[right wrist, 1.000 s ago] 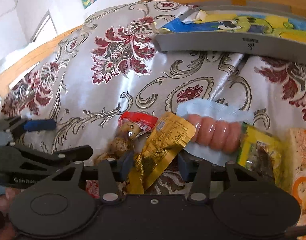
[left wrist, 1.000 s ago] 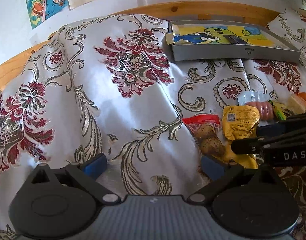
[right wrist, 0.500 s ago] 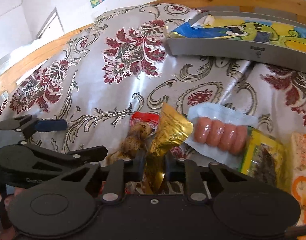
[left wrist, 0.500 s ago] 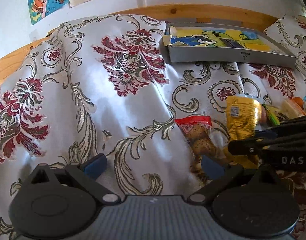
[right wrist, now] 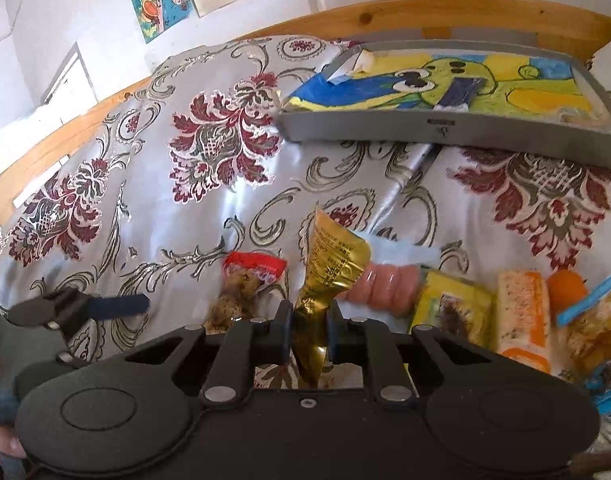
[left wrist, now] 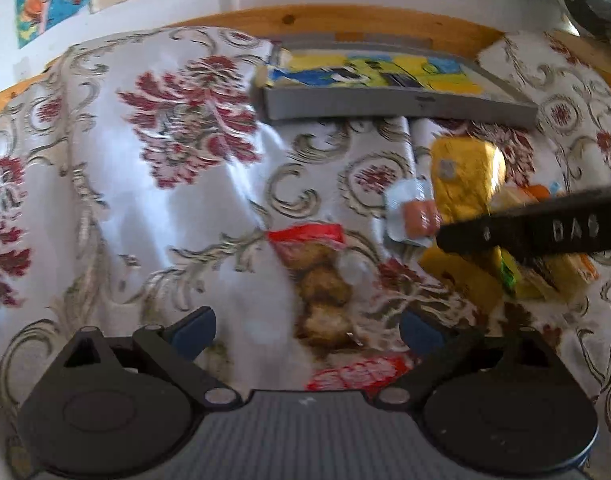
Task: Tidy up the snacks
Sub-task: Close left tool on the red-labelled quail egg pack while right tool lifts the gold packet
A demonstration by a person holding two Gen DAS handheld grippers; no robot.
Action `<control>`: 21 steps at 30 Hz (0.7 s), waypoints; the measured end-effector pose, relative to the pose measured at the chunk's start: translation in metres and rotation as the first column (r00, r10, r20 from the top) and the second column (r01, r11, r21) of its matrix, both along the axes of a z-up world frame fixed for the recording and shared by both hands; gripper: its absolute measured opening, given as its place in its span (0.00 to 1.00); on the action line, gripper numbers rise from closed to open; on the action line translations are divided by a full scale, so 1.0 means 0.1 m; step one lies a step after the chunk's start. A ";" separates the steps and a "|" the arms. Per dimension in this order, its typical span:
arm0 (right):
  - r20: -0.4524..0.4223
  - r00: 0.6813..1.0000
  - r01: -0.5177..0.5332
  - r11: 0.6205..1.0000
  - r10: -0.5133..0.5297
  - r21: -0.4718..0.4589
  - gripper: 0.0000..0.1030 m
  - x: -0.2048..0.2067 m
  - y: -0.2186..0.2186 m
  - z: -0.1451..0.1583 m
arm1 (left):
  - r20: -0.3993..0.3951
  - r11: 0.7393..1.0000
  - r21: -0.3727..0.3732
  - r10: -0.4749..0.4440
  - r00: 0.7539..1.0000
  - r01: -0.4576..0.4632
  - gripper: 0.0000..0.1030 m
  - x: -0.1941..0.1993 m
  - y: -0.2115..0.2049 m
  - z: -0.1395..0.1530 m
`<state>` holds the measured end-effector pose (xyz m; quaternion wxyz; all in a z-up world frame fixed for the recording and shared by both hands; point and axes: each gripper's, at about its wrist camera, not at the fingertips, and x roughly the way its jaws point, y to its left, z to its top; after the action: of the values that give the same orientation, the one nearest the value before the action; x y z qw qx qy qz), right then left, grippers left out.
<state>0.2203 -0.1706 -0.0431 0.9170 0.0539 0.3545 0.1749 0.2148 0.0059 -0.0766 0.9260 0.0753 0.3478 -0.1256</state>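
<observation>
We see our right gripper (right wrist: 309, 334) clamped on the gold foil packet (right wrist: 329, 264), lifted clear of the patterned cloth (right wrist: 193, 216) in front of the sausage pack (right wrist: 389, 284). Our left gripper (left wrist: 305, 330) has its 2 fingers spread wide over the red-topped pack of brown eggs (left wrist: 321, 284), touching nothing. The grey tray (right wrist: 445, 128) sits farther back near the wooden edge.
</observation>
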 end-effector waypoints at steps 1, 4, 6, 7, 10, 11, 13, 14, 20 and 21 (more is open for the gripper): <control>0.005 1.000 -0.001 1.000 0.001 -0.002 0.16 0.00 -0.01 0.02 | -0.002 1.000 0.011 -0.007 1.000 0.007 0.96 0.01 -0.05 -0.01; 0.027 1.000 0.000 1.000 0.000 -0.007 0.16 -0.01 -0.07 0.11 | -0.003 0.999 0.038 -0.018 1.000 0.019 0.95 0.07 -0.18 -0.05; 0.036 0.999 0.006 1.000 -0.006 0.003 0.17 -0.01 -0.11 0.15 | -0.018 0.999 0.052 -0.015 1.000 0.016 0.92 0.11 -0.25 -0.09; 0.038 0.999 0.007 1.000 -0.007 0.017 0.17 -0.01 -0.13 0.17 | -0.029 0.998 0.057 -0.016 0.999 0.018 0.89 0.13 -0.28 -0.11; 0.043 0.999 0.001 0.999 -0.002 0.035 0.17 0.00 -0.14 0.20 | -0.038 0.994 0.106 0.005 0.999 -0.001 0.88 0.18 -0.38 -0.18; 0.044 0.999 -0.001 0.999 -0.001 0.036 0.17 0.01 -0.13 0.20 | -0.035 0.993 0.115 0.007 0.999 -0.003 0.88 0.18 -0.40 -0.19; 0.040 0.999 -0.003 0.999 0.002 0.042 0.17 0.01 -0.14 0.20 | -0.031 0.992 0.122 0.017 0.999 -0.013 0.81 0.19 -0.40 -0.19; 0.038 0.999 -0.004 0.999 0.002 0.045 0.17 0.02 -0.13 0.19 | -0.030 0.991 0.129 0.023 0.999 -0.019 0.78 0.18 -0.40 -0.19; 0.036 0.999 -0.005 0.999 0.003 0.045 0.17 0.02 -0.11 0.18 | -0.015 0.983 0.186 0.013 1.000 -0.010 0.67 0.13 -0.41 -0.21; 0.036 0.999 -0.004 0.999 0.003 0.045 0.17 0.01 -0.11 0.18 | -0.016 0.981 0.196 0.010 1.000 -0.007 0.63 0.12 -0.43 -0.21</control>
<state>0.2214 -0.1820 -0.0256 0.9214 0.0707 0.3341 0.1854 0.2266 -0.0369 -0.0977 0.9118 0.1634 0.3665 -0.0876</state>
